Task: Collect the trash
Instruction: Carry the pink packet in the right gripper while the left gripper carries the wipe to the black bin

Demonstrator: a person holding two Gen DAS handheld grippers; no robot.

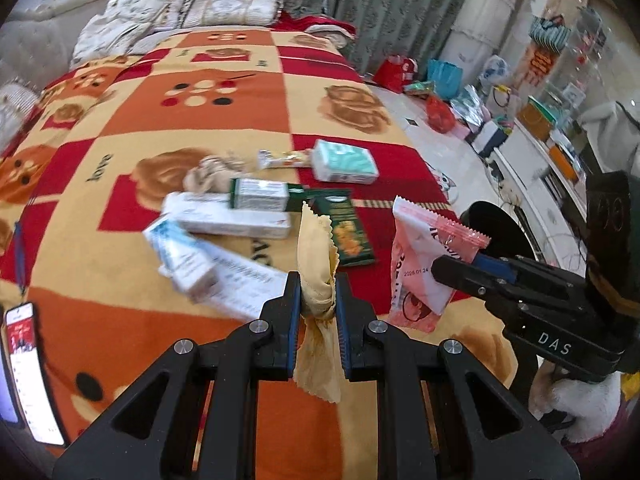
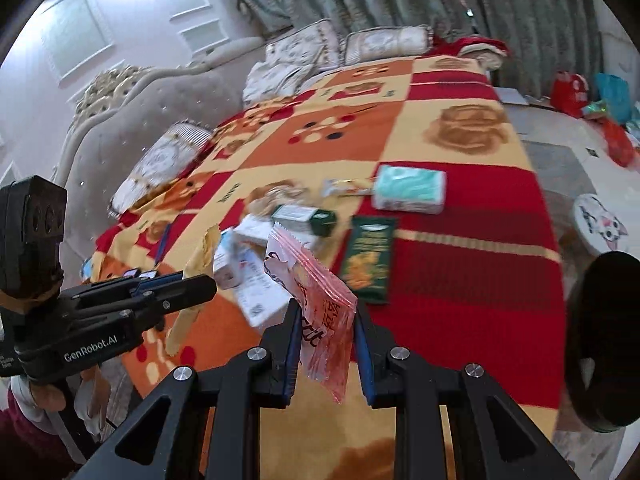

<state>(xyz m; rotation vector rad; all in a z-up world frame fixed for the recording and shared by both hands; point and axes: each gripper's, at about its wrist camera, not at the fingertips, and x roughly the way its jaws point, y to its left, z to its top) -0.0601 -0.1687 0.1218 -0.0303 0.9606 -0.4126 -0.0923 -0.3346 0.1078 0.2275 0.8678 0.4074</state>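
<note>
**Both grippers hold a wrapper above the bed**

Your left gripper (image 1: 318,292) is pinched on a yellow wrapper (image 1: 316,248); the wrapper is bunched between the blue pads, with its zigzag edge sticking up above the fingertips and a tail hanging below them. Your right gripper (image 2: 325,312) is clamped on a pink wrapper (image 2: 310,276), a red-and-white sachet held crosswise between its pads, one sealed end up, the other drooping. Both wrappers are off the blanket (image 1: 224,92), carried in the air over the near edge of the bed.

From the left wrist view your right gripper (image 1: 442,264) comes in from the right side with the pink wrapper (image 1: 420,264) hanging from its tip. From the right wrist view your left gripper (image 2: 210,282) sits to the left, with the yellow wrapper (image 2: 200,256) partly hidden behind its fingers.

More litter lies on the blanket ahead of you:
- a green wrapper (image 1: 348,228), flat, nearest the grippers
- a green box (image 1: 260,194) resting across a long white box (image 1: 228,220)
- a blue-white box (image 1: 180,254), blurred, touching a leaflet (image 1: 248,280)
- a crumpled tissue (image 1: 212,172) behind the boxes
- a small snack wrapper (image 1: 284,158) just beside a tissue pack (image 1: 346,162)

A black bin (image 2: 604,356) stands at the right, beside the bed. A phone (image 1: 28,364) lies at the left edge of the blanket.
</note>
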